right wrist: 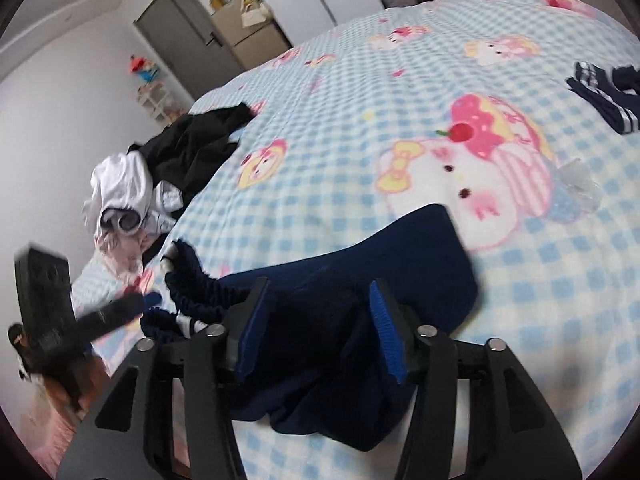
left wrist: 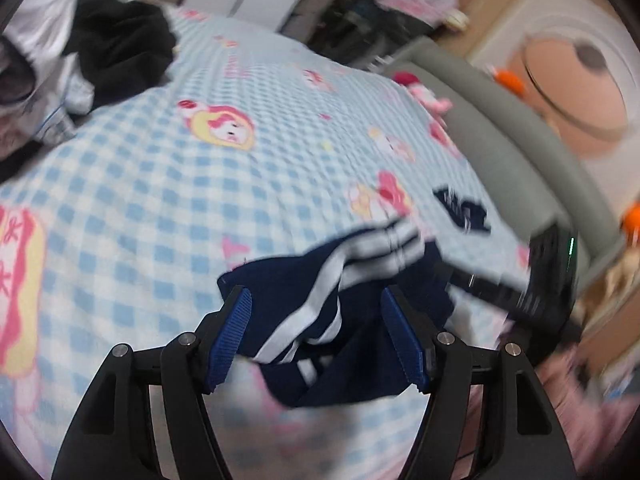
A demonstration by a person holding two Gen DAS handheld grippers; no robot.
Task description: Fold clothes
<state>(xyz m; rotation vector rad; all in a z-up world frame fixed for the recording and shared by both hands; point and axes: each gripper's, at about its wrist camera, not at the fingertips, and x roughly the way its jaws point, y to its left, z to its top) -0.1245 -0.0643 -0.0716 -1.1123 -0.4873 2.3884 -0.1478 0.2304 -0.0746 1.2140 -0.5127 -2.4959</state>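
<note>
A navy garment with white stripes lies bunched on the blue checked bedspread. My left gripper is open, its blue pads on either side of the striped fabric. My right gripper is open over the plain navy part of the same garment. The left gripper shows as a dark blurred shape in the right wrist view. The right gripper shows blurred at the right in the left wrist view.
A pile of black and white clothes lies at the bed's far edge; it also shows in the left wrist view. Another navy striped item lies to the right. A clear plastic piece lies on the bedspread. A grey headboard borders the bed.
</note>
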